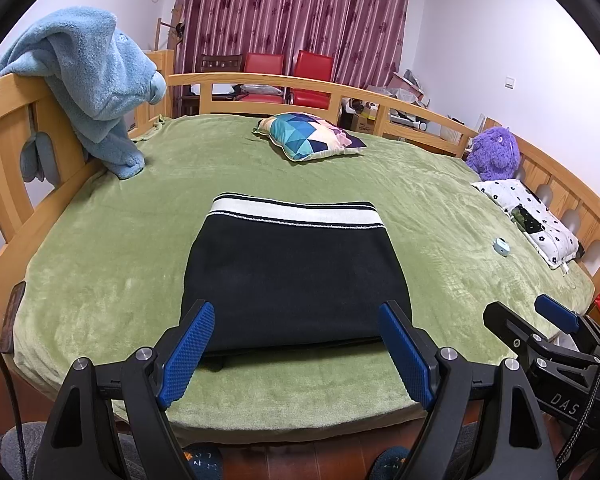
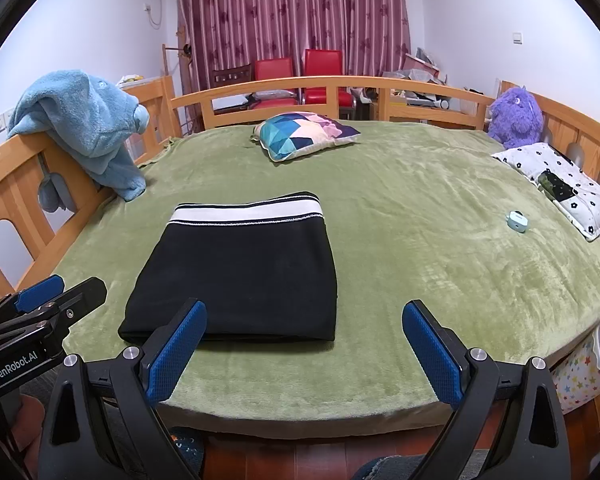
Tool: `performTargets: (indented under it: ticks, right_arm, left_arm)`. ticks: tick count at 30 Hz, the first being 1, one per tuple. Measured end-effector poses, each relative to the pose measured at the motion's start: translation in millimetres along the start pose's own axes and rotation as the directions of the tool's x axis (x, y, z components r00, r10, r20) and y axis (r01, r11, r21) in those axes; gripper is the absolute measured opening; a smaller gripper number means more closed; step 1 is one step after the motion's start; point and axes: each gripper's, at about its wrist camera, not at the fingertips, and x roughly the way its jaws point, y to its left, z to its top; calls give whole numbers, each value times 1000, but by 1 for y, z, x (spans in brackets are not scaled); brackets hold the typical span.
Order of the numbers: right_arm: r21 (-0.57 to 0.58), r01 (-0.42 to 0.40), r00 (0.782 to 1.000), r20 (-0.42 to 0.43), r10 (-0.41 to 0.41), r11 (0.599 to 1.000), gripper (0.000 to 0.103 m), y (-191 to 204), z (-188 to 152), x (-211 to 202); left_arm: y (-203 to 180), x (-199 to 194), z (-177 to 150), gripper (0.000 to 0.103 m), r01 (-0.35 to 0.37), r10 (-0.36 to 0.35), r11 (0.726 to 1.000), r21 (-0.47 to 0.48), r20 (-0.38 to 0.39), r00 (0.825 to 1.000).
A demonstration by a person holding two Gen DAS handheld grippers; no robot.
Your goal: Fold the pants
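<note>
Folded pants flat on bed, waistband far end; both jaws apart, empty.

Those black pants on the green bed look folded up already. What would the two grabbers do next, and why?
Probably just draw back and leave them. The pants lie in a neat, flat rectangle on the green blanket, waistband at the far edge. Both the left gripper and the right gripper are open and empty, short of the fabric.
</note>
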Motion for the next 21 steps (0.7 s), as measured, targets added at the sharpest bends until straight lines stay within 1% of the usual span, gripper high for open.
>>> performTargets:
  ticks: [21]
  right_arm:
    - [-2, -6, 1000, 2, 6, 1000, 97, 2, 0, 0]
  left_arm:
    - [1, 0, -1, 83, 0, 0, 1000, -1, 0, 1000]
